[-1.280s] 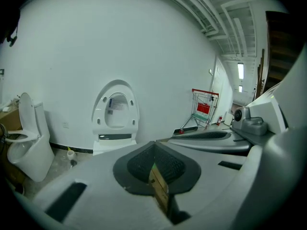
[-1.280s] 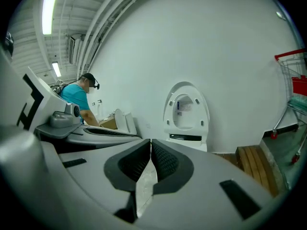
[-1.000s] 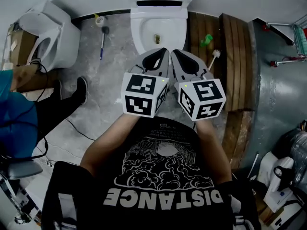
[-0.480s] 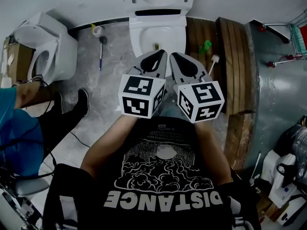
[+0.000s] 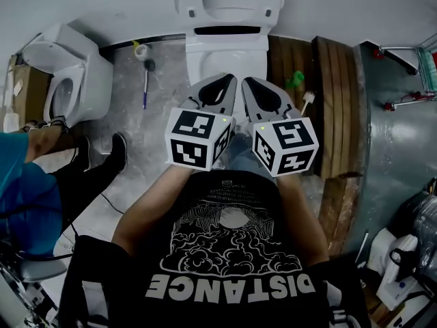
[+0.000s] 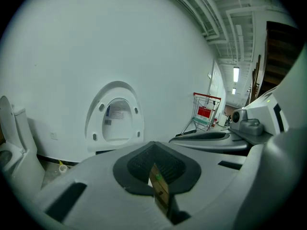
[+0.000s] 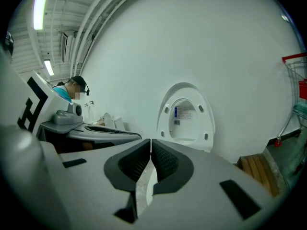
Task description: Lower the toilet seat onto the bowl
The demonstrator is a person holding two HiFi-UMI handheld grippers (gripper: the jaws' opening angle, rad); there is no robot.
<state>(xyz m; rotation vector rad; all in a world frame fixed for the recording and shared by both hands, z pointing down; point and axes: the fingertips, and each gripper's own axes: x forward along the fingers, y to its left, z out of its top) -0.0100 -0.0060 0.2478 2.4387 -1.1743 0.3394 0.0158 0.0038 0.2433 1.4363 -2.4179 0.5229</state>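
Head view: toilet seat (image 5: 229, 5) upright behind bowl (image 5: 205, 55), not lowered. Left tool (image 5: 231, 79) and right tool (image 5: 248, 82) side by side over bowl's front, both pressed together, nothing pinched.

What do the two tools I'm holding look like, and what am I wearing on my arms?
The left tool and right tool match: pale grey, tapered jaws with dark ribbed pads, each carrying a white cube printed with black square markers. You're in a black short-sleeved T-shirt with white print.
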